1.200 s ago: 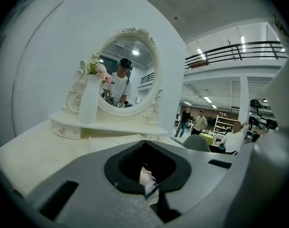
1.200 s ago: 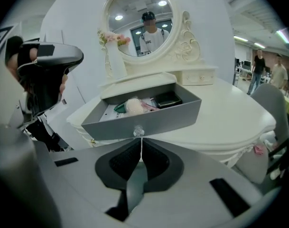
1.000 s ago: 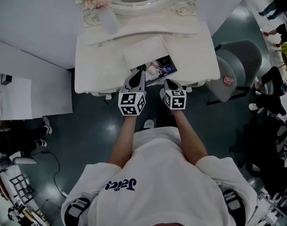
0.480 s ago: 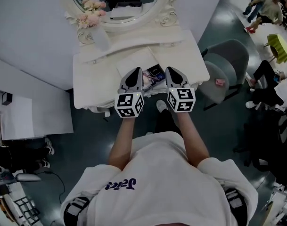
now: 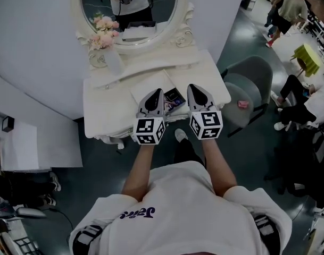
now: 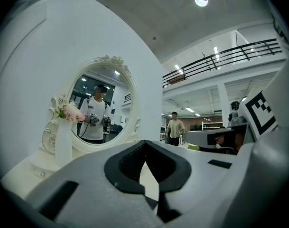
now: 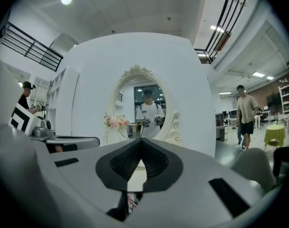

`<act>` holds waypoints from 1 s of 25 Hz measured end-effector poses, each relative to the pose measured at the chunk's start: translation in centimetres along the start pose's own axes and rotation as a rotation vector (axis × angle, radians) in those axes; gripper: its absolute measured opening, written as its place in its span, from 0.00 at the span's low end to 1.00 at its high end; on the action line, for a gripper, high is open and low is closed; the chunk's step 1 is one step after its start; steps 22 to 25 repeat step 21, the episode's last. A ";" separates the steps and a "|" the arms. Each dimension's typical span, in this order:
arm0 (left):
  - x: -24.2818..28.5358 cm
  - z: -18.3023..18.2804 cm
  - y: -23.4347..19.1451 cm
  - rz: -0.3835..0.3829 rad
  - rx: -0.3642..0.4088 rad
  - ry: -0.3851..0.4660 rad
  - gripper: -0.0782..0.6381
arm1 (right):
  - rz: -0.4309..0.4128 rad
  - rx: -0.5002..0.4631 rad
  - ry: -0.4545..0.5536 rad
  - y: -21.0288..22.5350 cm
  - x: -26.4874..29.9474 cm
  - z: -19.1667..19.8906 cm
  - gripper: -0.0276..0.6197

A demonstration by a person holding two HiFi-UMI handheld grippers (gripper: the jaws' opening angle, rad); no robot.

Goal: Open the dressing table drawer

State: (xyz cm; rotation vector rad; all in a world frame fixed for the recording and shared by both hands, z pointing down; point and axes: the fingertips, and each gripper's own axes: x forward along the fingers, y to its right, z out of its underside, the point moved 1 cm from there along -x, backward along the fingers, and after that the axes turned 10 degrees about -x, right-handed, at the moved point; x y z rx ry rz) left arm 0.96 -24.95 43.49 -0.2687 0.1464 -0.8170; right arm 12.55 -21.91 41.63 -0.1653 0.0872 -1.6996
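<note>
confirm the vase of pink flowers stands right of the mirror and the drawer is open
Not quite: the vase of pink flowers stands left of the mirror, as the head view shows. The drawer is open, its contents showing.

We find the white dressing table (image 5: 106, 97) against the far wall; its oval white-framed mirror (image 5: 124, 9) stands along the far edge; the white vase of pink flowers (image 5: 104, 39) sits on the tabletop at the mirror's left; the open drawer (image 5: 174, 95) lies at the table's near side, between the left gripper (image 5: 156, 93) and the right gripper (image 5: 194, 89); the grey padded chair (image 5: 247, 86) stands right of the table.
</note>
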 end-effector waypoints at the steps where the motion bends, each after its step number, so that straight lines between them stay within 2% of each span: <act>1: -0.1 -0.2 0.3 0.007 0.003 0.006 0.13 | 0.007 -0.006 0.003 0.0 -0.1 -0.2 0.06; 8: 0.2 -1.8 1.1 0.026 0.023 0.040 0.13 | 0.032 -0.031 0.048 0.5 0.0 -2.4 0.06; 15: 0.7 -2.2 0.8 0.028 0.025 0.053 0.13 | 0.061 -0.040 0.057 0.9 -0.1 -2.9 0.06; 25: 0.8 -1.8 -0.5 0.005 0.008 0.046 0.13 | 0.027 -0.050 0.066 0.2 0.6 -3.0 0.06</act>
